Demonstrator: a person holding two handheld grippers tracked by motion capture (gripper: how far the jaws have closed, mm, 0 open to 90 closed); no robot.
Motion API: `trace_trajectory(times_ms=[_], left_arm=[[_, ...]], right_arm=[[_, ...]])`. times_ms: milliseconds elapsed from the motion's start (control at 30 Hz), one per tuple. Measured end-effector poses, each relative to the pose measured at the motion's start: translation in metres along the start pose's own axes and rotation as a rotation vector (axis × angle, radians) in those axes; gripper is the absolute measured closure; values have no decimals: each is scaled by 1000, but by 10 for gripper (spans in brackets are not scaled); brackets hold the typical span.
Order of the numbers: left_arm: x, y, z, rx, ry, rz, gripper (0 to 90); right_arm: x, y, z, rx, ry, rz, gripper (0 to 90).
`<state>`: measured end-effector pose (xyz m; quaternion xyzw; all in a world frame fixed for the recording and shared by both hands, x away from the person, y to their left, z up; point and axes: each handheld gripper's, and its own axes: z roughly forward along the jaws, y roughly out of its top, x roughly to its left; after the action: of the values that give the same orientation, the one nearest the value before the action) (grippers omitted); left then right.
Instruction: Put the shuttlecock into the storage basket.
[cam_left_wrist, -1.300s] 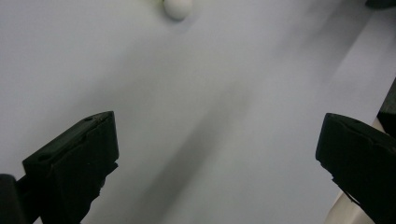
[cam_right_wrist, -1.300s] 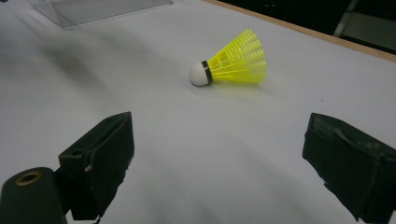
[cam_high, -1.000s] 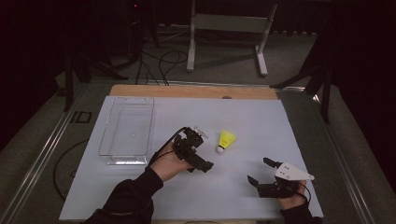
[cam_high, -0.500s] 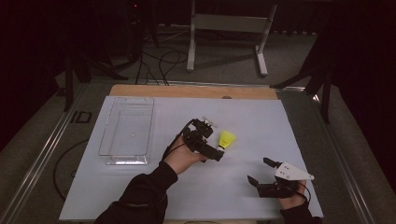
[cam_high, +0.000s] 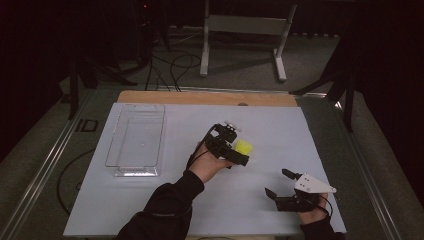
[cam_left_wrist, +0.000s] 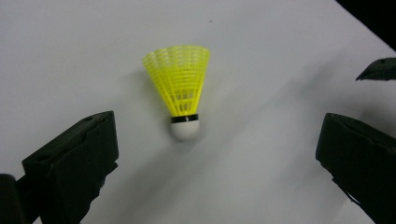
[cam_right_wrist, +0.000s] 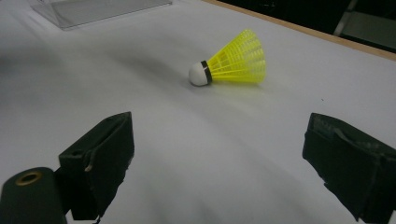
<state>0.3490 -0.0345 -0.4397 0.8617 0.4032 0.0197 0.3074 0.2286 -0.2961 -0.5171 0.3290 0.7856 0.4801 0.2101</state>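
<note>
The shuttlecock (cam_left_wrist: 180, 91) lies ungrasped mid-table, apart from the tray (cam_high: 135, 140) near the left edge. The left gripper (cam_high: 239, 149) hovers over it, jaws apart; the right gripper (cam_high: 278, 184) waits near the front edge, jaws apart. Grasping and any placing remain.

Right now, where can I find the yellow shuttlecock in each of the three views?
High view: the shuttlecock lies near the middle of the white sheet, just right of the left gripper.
Left gripper view: the shuttlecock is in the upper centre, cork end toward the camera, between the open jaws.
Right gripper view: it lies on its side, upper centre.
Shared landmark: the clear tray, whose edge is at the top left of the right gripper view.
</note>
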Motion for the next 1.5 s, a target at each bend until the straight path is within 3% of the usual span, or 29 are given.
trace_trajectory(times_ms=[533,733,1067,1500], left_arm=[[-3,0,35,26,11,-39,26],[4,-2,47,42,24,-64,67],[9,-7,62,85,38,-89,283],[17,-14,81,142,63,-127,494]], right_arm=[[0,0,0,-1,2,3,93],[0,-1,0,1,3,5,93],[0,-1,1,3,3,8,93],[-1,-1,1,5,2,7,93]])
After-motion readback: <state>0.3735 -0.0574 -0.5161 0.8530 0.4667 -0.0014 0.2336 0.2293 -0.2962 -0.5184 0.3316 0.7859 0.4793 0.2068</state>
